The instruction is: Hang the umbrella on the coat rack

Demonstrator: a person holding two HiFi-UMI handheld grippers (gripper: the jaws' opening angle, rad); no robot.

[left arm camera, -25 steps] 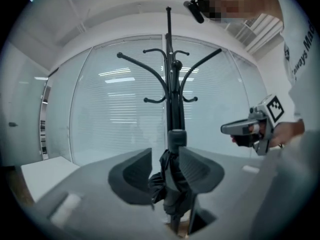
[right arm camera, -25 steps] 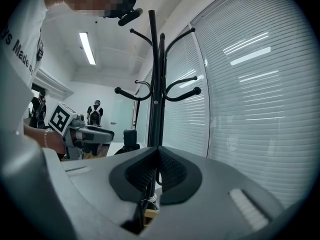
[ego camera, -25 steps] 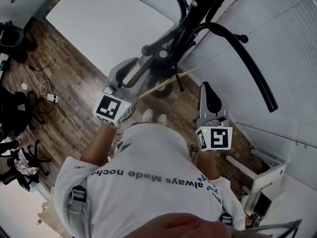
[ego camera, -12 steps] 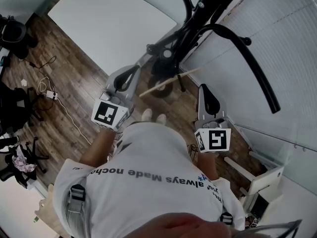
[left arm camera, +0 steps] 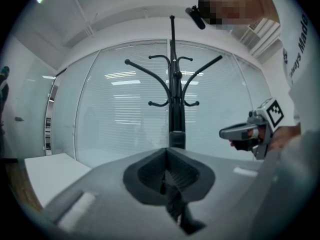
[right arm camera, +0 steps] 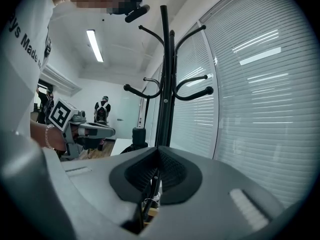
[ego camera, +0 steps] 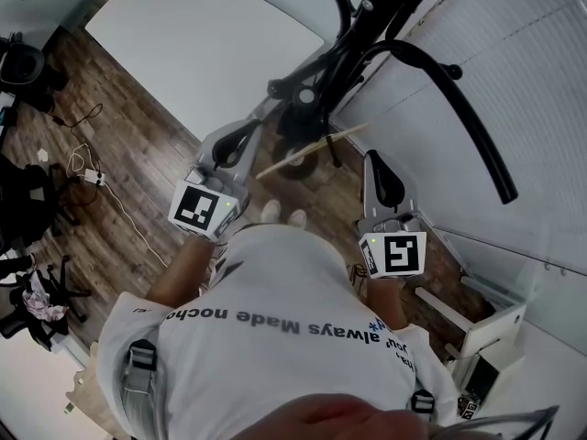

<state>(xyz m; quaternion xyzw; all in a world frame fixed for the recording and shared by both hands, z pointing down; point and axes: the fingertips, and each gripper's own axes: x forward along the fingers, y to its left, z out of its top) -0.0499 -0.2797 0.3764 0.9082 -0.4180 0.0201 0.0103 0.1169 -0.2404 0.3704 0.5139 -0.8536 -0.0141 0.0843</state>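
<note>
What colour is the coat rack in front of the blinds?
The coat rack is black all over; the left gripper view shows it best.

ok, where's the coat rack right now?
In the head view, the coat rack stands at top centre, between the white table on its left and the window blinds on its right.

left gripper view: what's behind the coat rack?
Just window blinds, across the width behind the coat rack. Its pole covers a thin strip; the left gripper hides the base.
</note>
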